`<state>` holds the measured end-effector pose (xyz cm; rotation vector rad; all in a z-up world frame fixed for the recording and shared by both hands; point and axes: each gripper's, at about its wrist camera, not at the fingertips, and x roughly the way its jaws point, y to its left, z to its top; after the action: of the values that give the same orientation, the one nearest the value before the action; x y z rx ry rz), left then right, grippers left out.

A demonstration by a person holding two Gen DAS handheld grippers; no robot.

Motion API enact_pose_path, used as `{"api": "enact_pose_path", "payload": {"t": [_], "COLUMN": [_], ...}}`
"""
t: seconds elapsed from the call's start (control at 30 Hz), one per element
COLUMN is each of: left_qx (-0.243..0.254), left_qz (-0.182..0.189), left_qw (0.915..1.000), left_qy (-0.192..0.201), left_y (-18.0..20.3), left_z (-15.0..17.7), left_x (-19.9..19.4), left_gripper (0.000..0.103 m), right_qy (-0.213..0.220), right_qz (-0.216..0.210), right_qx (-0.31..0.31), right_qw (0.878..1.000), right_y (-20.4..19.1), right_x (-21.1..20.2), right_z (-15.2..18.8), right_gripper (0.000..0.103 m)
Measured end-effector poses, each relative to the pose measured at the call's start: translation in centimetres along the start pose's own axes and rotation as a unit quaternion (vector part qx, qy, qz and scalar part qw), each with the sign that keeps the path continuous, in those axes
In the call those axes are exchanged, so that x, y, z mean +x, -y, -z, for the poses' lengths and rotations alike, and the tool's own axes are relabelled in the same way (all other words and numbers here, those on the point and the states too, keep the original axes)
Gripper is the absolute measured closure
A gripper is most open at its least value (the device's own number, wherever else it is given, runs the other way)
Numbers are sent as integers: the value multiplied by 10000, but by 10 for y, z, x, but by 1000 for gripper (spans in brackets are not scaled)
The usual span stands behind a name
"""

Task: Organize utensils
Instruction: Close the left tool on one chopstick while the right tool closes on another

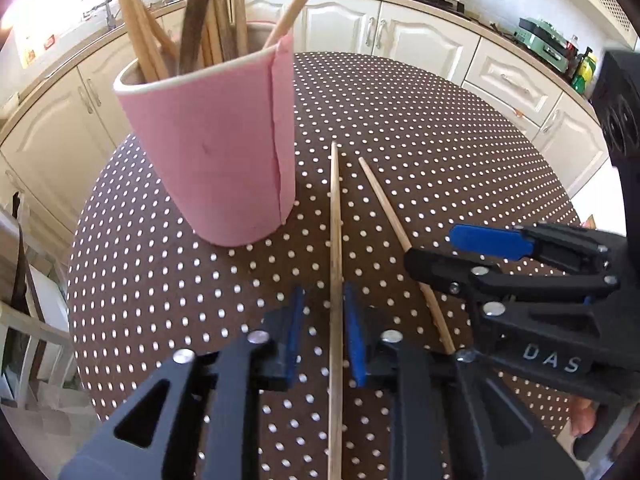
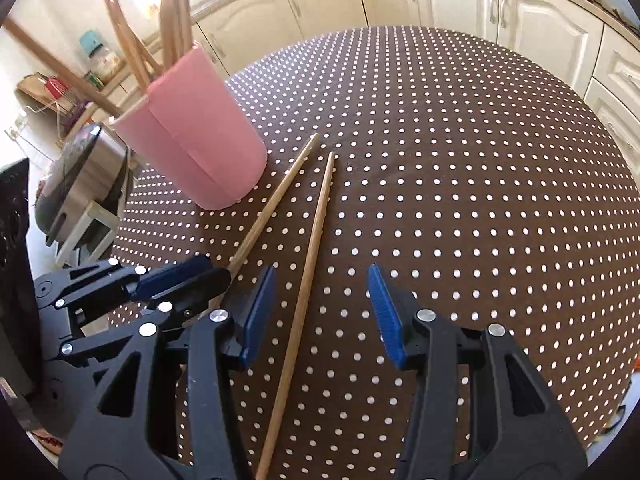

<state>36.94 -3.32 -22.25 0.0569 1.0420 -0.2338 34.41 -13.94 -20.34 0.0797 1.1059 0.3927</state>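
Centring our narrowly parted left gripper (image 1: 322, 330) around one thin wooden chopstick (image 1: 335, 264), we are keeping our right gripper (image 2: 322, 314) wide over the other chopstick (image 2: 304, 280).

Both chopsticks (image 1: 335, 280) run off the bottom edge, ends hidden.

Daylit kitchen, both views bright and sharp at centre. A window (image 1: 52, 12) behind the pink cup (image 1: 208, 148) is blown out to white glare. Fisheye distortion bows the dotted table (image 2: 460, 184); corners vignette to black.
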Motion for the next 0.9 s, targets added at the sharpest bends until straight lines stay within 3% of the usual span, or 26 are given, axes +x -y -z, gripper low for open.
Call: {"api": "enact_pose_path", "payload": {"t": [0.13, 0.3, 0.43, 0.77, 0.8, 0.83, 0.87, 0.9], "left_qx": [25, 412, 327, 325, 320, 326, 334, 319], "left_qz": [23, -231, -125, -253, -247, -218, -199, -190], "left_qw": [10000, 9989, 9993, 9991, 9992, 9992, 9992, 9993], "left_qy": [-44, -60, -100, -38, -24, -7, 13, 30], "left_y": [3, 18, 18, 38, 39, 40, 42, 41], "left_z": [-10, -20, -26, -67, -68, -68, -67, -65], "left_x": [12, 20, 23, 49, 49, 49, 49, 49], "left_gripper": [81, 80, 77, 78, 79, 91, 96, 96], "right_qy": [-245, -446, -604, -737, -734, -727, -722, -710], "right_qz": [204, 570, 654, 349, 343, 334, 335, 327], "right_qx": [-154, -512, -689, -663, -661, -663, -667, -665], "right_qw": [9994, 9961, 9936, 9945, 9945, 9946, 9946, 9947], "right_y": [-14, -33, -38, -38, -39, -30, -30, -26], "right_x": [11, 20, 25, 23, 22, 21, 22, 20], "right_z": [-14, -25, -34, -40, -41, -38, -38, -35], "right_gripper": [64, 79, 93, 97, 97, 97, 97, 97]}}
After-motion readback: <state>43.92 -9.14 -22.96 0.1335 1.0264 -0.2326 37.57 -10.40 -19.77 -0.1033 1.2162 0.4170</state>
